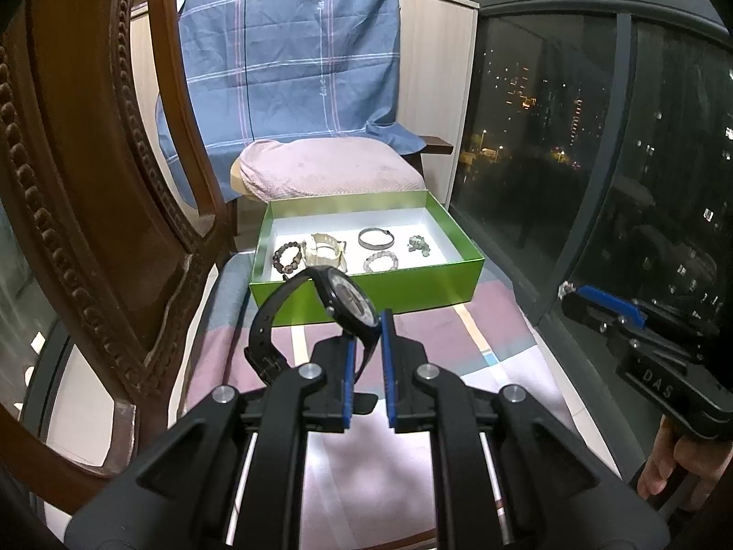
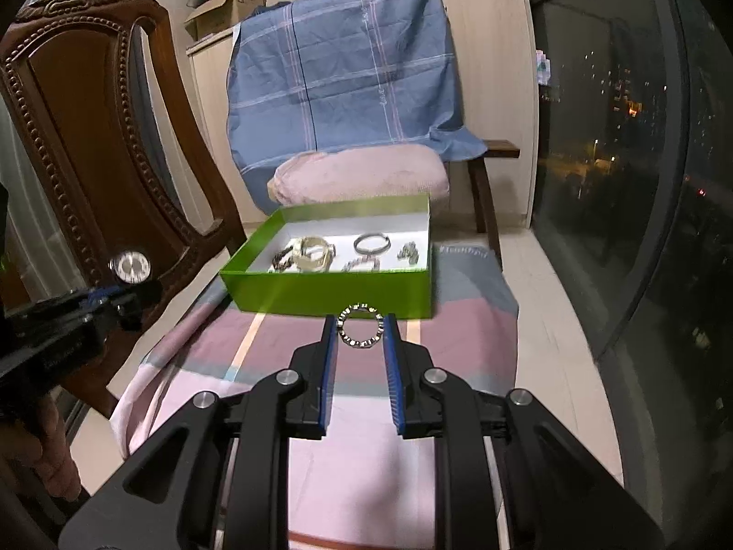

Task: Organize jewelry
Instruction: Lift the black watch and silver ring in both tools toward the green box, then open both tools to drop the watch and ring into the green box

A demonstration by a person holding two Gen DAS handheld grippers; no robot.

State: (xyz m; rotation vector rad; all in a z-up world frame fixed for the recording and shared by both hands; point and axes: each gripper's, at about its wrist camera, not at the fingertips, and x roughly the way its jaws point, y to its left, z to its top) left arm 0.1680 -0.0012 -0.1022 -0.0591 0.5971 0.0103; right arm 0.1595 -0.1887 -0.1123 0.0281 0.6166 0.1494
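Nearest, the left hand-held gripper [image 1: 365, 327] is pinching a black watch [image 1: 341, 302] by its case edge, jaws nearly closed, so the strap is hanging free to the left and the dial is staying clear of the pads. The right hand-held gripper [image 2: 360, 330] is holding a small beaded bracelet [image 2: 359, 326] across its width, jaws narrowed onto the ring from both sides, probably so the loop keeps its round shape. Both are hovering above a striped cloth [image 2: 357, 366] covering the bench, just short of the green box [image 1: 366, 293]. The box is lying open and shallow, letting pieces be lowered in from above. Inside it, on white lining, a dark bead bracelet [image 1: 287, 257], a pale watch [image 1: 326, 250], a metal bangle [image 1: 375, 238], a clear bead bracelet [image 1: 380, 262] and a greenish piece [image 1: 419, 245] are lying apart, seemingly to avoid tangling. Farther back, a pink cushion [image 1: 330, 167] and a blue sheet [image 1: 288, 59] are covering a chair
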